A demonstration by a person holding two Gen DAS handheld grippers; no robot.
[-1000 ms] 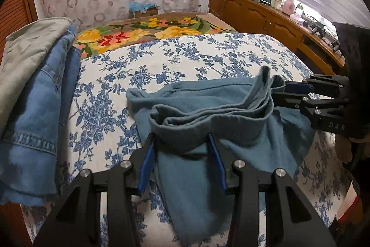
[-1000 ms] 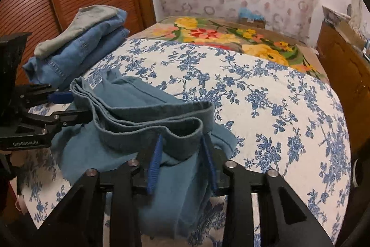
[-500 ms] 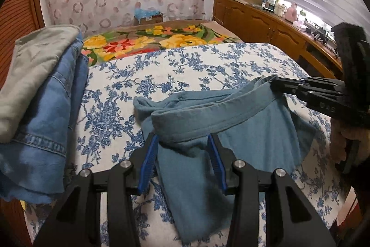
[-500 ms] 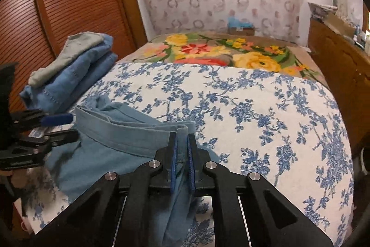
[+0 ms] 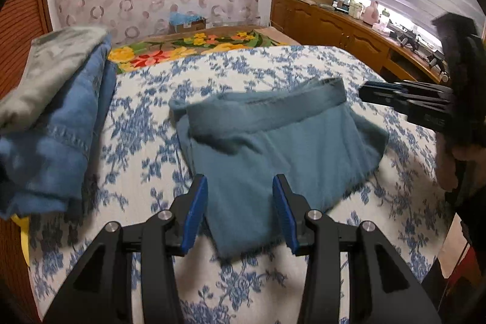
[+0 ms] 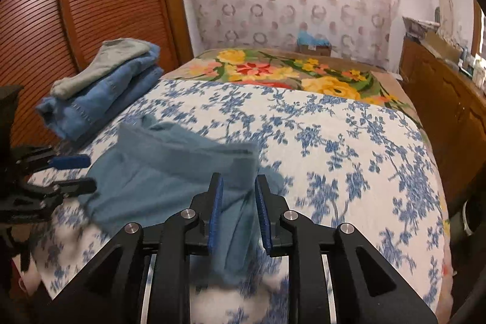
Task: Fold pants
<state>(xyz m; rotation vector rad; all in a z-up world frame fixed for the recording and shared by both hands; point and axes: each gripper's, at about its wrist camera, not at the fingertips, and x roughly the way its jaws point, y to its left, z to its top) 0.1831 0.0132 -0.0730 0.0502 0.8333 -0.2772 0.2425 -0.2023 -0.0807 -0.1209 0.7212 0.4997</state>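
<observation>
A bed (image 5: 273, 63) under a white cover with blue flowers fills most of both views, running ahead of both pairs of jaws toward a yellow-and-red floral blanket (image 6: 291, 72) at the far end. To the left of the left jaws, and far left beyond the right ones, a stack of folded clothes (image 5: 60, 123) sits at the bed's edge, blue denim with a grey-green piece on top.

The teal pants (image 5: 273, 141) lie on the cover directly ahead of the left jaws and reach back under them (the waistband is the far edge, standing up a little). In the right wrist view the same cloth lies ahead of and to the left of the right jaws, with a narrow part running back between them.

The left gripper (image 5: 240, 211) hovers with its blue pads spread; cloth shows in the gap below, and neither pad touches it. The right gripper (image 6: 238, 208) has its jaws opening, a narrower gap than the left's, with the teal cloth seen between the pads but not pinched, as far as the blur allows. From the left wrist view the right gripper (image 5: 391, 94) appears off to the right of the left jaws, just beside the waistband's right end, apart from it. A hand (image 5: 449, 166) holds it below.
</observation>
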